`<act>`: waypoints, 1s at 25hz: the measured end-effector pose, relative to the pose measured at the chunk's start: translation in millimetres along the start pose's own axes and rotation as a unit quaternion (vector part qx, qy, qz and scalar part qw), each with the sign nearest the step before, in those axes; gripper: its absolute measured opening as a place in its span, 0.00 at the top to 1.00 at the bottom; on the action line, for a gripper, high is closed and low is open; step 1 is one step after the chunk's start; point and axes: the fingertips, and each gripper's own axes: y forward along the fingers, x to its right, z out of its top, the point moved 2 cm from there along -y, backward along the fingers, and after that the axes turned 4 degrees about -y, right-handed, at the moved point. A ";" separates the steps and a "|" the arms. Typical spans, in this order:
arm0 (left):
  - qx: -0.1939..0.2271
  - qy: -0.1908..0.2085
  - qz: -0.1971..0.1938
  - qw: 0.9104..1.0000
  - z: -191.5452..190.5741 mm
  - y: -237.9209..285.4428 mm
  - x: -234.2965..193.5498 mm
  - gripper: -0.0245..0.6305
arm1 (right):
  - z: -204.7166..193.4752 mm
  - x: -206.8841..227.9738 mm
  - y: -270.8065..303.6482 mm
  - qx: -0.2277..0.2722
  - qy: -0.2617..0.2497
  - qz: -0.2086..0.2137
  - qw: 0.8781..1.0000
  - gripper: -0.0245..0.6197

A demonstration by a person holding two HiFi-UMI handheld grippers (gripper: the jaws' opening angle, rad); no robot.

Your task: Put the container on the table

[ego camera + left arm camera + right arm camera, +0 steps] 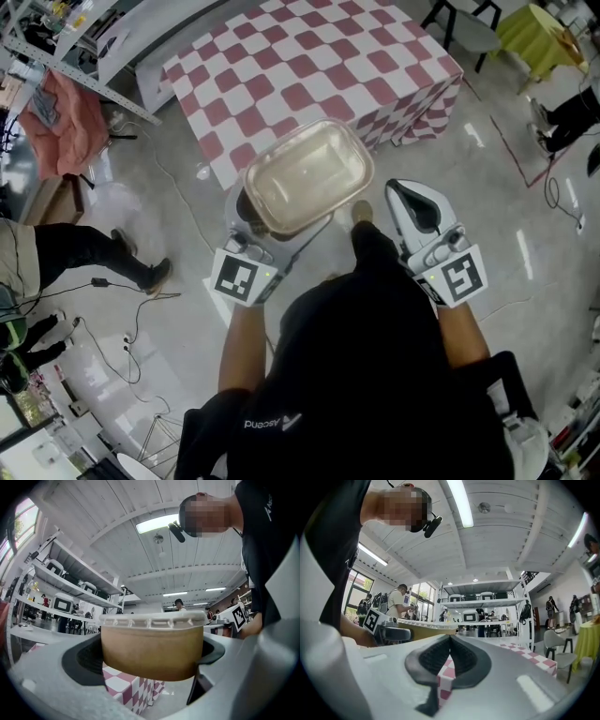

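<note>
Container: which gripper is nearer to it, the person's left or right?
Left. The left gripper is shut on the container; the right gripper, shut and empty, is off to its right, not touching.

Bright overhead striplights, fisheye-warped edges

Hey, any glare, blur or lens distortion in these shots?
Head view: sharp, with glare streaks on the glossy floor. Left gripper view: fisheye bending, dark corners, the container looming large up close. Right gripper view: same fisheye, bright ceiling light.
</note>
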 end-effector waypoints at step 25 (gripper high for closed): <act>-0.129 0.046 0.052 0.989 -122.6 230.4 -154.3 0.11 | -35.2 216.3 165.0 -0.013 0.010 0.086 0.996 0.96</act>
